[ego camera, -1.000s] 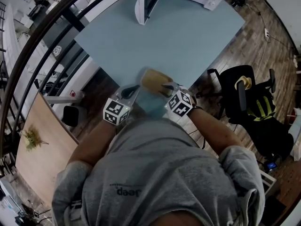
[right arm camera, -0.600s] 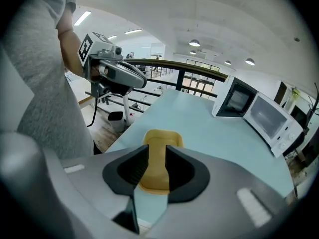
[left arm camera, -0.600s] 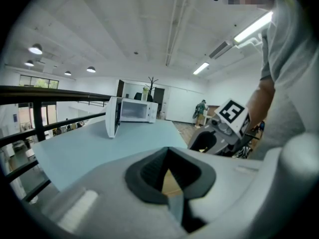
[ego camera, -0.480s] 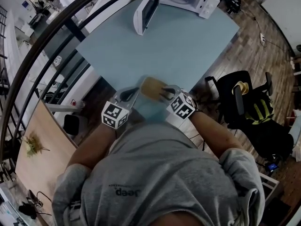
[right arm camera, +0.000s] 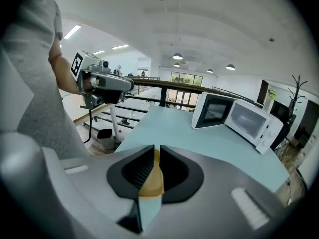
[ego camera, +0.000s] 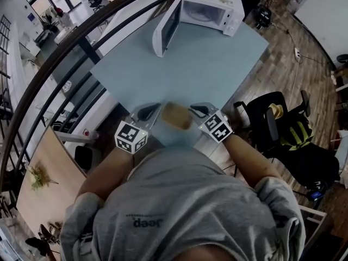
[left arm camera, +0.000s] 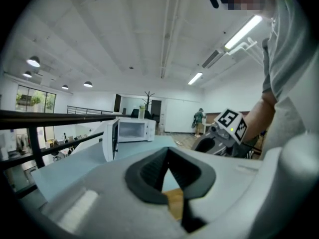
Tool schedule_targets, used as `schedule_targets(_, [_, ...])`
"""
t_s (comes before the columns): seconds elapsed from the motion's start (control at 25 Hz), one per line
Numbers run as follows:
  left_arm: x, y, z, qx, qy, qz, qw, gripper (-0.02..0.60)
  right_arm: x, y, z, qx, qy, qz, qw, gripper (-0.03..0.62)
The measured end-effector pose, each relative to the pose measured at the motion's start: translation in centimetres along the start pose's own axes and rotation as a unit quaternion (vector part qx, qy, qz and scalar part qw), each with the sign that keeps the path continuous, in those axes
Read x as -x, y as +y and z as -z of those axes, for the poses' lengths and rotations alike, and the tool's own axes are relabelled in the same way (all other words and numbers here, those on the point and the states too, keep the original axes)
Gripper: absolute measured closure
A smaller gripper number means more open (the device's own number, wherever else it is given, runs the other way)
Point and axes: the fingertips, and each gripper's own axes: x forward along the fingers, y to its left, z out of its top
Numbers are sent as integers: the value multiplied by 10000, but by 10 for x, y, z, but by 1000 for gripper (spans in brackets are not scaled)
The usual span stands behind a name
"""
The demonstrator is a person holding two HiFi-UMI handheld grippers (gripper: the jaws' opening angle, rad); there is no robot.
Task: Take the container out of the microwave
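The right tool (right arm camera: 155,159) had just been closing, and its dark pads stood almost together, pinching the thin tan rim of the container (ego camera: 176,115) with the pale blue body showing below. The left tool (left arm camera: 168,171) held the opposite side, its pads drawn into a narrow wedge around a sliver of the same tan and pale blue. In the head view the container hung between the two tools, close to the person's chest and beside the near corner of the bench (ego camera: 217,64), its outline smeared. Compared with a second earlier, when the right pads stood far wider around the rim, the grip had tightened and the load appeared to have lifted toward the camera – a loose cradle turned into a firm two-sided hold. The microwave (ego camera: 209,7) stood at the far end of the bench, well apart from the container, its door (ego camera: 166,23) swung wide open and the bench between them bare. A black chair (ego camera: 277,118) stood off the bench's right side. By this evidence the removal itself looked done: the container was out and under control, and what seemed to remain was carrying it level and setting it down – a thin rim being the likeliest place for a slip.
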Motion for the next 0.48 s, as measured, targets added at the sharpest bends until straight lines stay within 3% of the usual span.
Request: schedule_targets(0.48, [12,-10,-104,-274,-779,-10,9966,557,75,-33,-70,-608,-1208,216,9906,589])
